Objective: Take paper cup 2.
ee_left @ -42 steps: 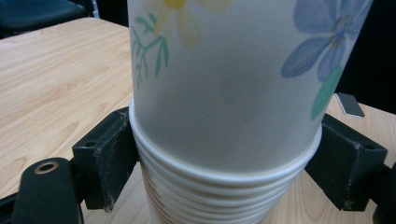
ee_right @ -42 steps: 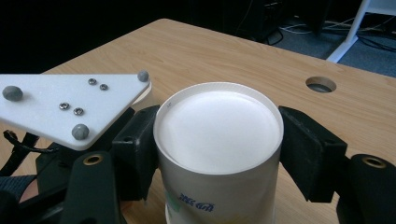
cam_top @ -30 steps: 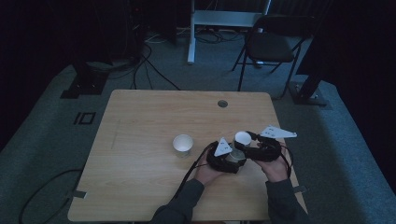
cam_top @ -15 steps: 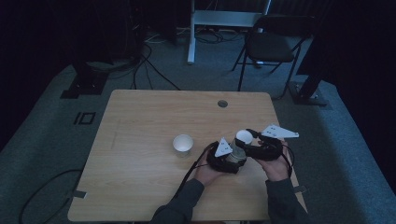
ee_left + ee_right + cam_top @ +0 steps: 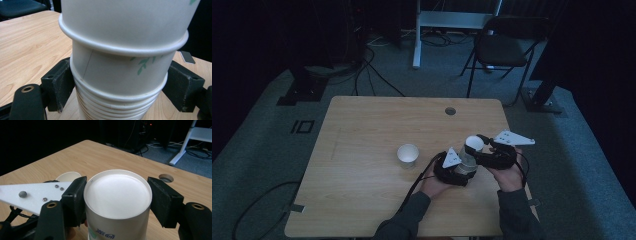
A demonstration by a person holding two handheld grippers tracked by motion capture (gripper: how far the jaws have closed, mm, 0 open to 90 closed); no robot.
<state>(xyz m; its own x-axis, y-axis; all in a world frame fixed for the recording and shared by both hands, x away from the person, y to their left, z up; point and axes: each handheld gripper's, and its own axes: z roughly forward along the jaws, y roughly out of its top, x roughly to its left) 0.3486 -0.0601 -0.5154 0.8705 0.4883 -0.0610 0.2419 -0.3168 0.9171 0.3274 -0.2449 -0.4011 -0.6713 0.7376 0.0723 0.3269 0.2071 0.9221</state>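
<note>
We see a stack of paper cups (image 5: 468, 161) standing inverted near the front right part of the wooden counter (image 5: 377, 125), bases up, between the person's two hands.

Left gripper (image 5: 454, 170): in the left gripper view its black fingers (image 5: 58, 83) sit on either side of the lower cups of the stack (image 5: 120, 82), closed in on the cup walls. The left-hand pad touches the wall; the right-hand pad sits at the rim edge, and we cannot tell whether it presses. Many nested rims show below the pads. A green leaf print marks one cup.

Right gripper (image 5: 486, 150): in the right gripper view its fingers (image 5: 75, 197) flank the topmost cup (image 5: 118, 202) just below its white base. The left pad lies against the wall; the right pad appears to touch it too. So these fingers are closed around the top cup, about one cup-width apart.

The grey three-cornered plate (image 5: 32, 193) of the left gripper appears at the left of that view.

A single cup (image 5: 407, 155) stands upright, mouth up, to the left of the stack and apart from it, near the counter's middle. A round cable hole (image 5: 450, 111) lies toward the far edge. A black chair (image 5: 503, 47) stands on the floor beyond the counter.
</note>
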